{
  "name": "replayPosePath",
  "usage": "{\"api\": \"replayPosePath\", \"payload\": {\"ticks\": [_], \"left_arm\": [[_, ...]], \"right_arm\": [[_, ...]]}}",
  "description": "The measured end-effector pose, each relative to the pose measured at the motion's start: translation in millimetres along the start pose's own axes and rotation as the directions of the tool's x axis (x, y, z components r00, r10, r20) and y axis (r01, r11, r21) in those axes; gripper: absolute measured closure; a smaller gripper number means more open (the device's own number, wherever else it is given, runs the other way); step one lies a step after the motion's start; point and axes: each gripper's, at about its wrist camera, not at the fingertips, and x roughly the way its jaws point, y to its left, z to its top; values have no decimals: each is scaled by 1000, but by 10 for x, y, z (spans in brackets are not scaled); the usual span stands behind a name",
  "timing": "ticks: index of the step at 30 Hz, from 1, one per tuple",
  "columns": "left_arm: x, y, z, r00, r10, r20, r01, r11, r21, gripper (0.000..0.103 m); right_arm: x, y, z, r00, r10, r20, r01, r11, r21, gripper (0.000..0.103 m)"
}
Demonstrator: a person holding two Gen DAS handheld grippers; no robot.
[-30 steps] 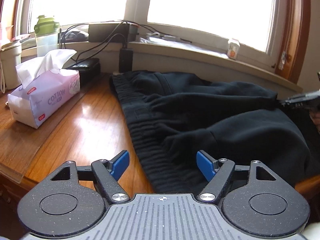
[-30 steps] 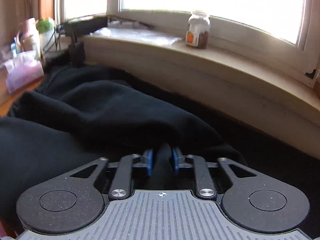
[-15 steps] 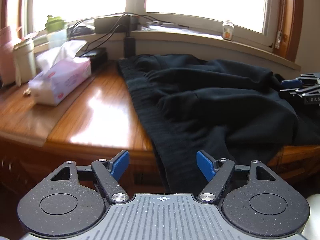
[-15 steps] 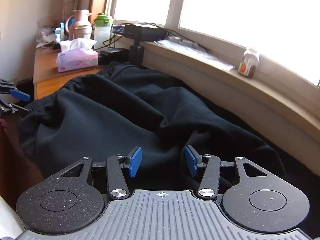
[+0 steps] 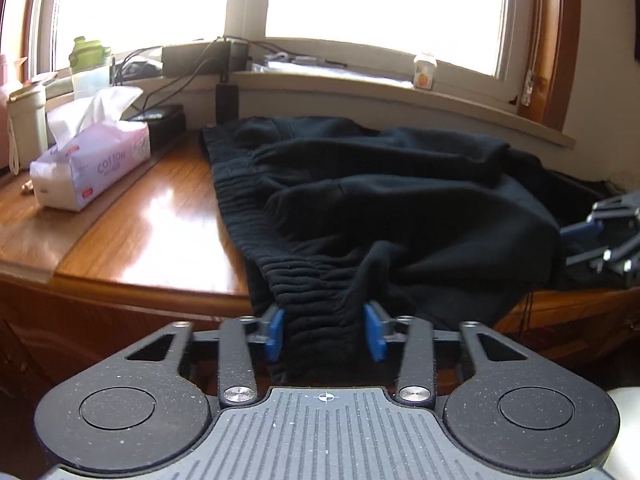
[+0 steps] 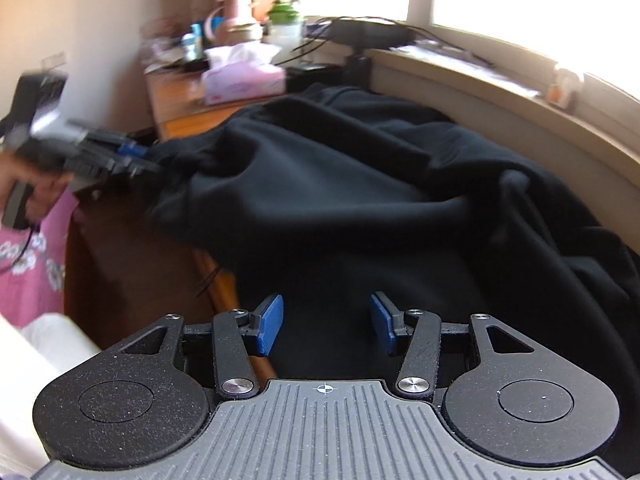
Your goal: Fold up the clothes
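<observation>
A black garment (image 5: 400,200) lies crumpled across the wooden table (image 5: 140,248), and its ribbed waistband hangs over the front edge. My left gripper (image 5: 325,332) is closing on that waistband, which fills the gap between the blue pads and bunches there. In the right wrist view the same gripper (image 6: 120,156) is blurred at the garment's left corner (image 6: 340,184). My right gripper (image 6: 326,328) stands open over the garment's near right part, with dark cloth below the pads but not pinched. It also shows at the right edge of the left wrist view as the right gripper (image 5: 592,240).
A pink tissue box (image 5: 92,168), a green-capped bottle (image 5: 90,64), cables and a black box stand at the table's back left. A window sill (image 5: 400,92) with a small jar (image 5: 424,72) runs behind the garment. A person's pink sleeve (image 6: 32,272) is at the left.
My left gripper drew back to the table's front edge, and its wide-open jaws closed on the waistband. My right gripper let go of the fold it pinched, opened and pulled back, turning left.
</observation>
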Motion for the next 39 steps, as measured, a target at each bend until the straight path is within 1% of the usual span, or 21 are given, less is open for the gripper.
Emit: {"api": "replayPosePath", "payload": {"ticks": [2,6,9,12,13,14,15,16,19,22,24,25,27,28,29,30,33,35,36,38,39], "left_arm": [[-37,28,67,1000,1,9,-1,1000,0,86],[-127,62,197,999,29,46,-29,999,15,89],[-205,80,298,996,48,76,-50,999,19,89],[-255,96,392,993,55,102,-57,998,20,89],[-262,81,417,992,61,107,-65,997,32,89],[-274,77,437,991,69,115,-74,996,40,89],[-289,96,452,990,71,119,-77,996,41,90],[-304,115,467,990,73,123,-79,996,43,90],[-369,235,504,990,74,123,-80,996,44,91],[-486,411,507,987,103,126,-109,993,39,91],[-569,507,514,989,86,124,-90,996,24,91],[-574,532,520,991,75,109,-78,997,29,89],[-578,575,526,996,52,78,-55,998,38,79],[-560,573,505,997,55,62,-58,997,47,75],[-572,569,470,994,88,67,-92,994,52,69],[-583,564,441,991,117,72,-121,991,57,68],[-623,519,422,987,136,84,-141,988,62,61],[-623,422,444,989,114,92,-120,991,63,58],[-608,352,455,991,94,94,-100,992,71,58],[-538,194,482,995,40,94,-49,995,89,57],[-482,102,498,996,9,91,-18,995,100,54]], "right_arm": [[15,65,-6,1000,22,7,-22,1000,-6,51],[55,216,10,998,58,14,-58,997,-55,51],[124,329,29,998,62,10,-60,994,-93,51],[203,435,31,999,39,9,-37,989,-144,51],[215,440,36,999,38,9,-36,988,-147,59],[203,417,54,999,48,16,-45,990,-135,80],[165,362,88,997,70,29,-66,992,-104,93],[127,308,122,995,91,44,-87,993,-73,99],[-115,85,303,984,123,126,-127,992,27,99],[-383,-97,548,971,117,207,-139,986,96,99],[-468,-157,710,964,129,232,-162,978,128,99],[-465,-136,781,966,120,230,-150,982,116,99],[-381,-54,893,976,54,209,-70,995,69,99],[-314,-57,930,980,32,196,-46,997,68,99],[-243,-79,960,983,14,185,-28,997,75,99],[-167,-105,981,985,-1,172,-12,997,78,99],[123,-261,962,996,-9,93,0,995,96,98],[331,-287,883,1000,-4,14,3,995,97,93],[383,-284,843,1000,-14,-6,14,996,91,90],[404,-253,778,999,-33,-16,34,997,67,85],[376,-243,760,999,-40,-9,40,997,65,83]]}}
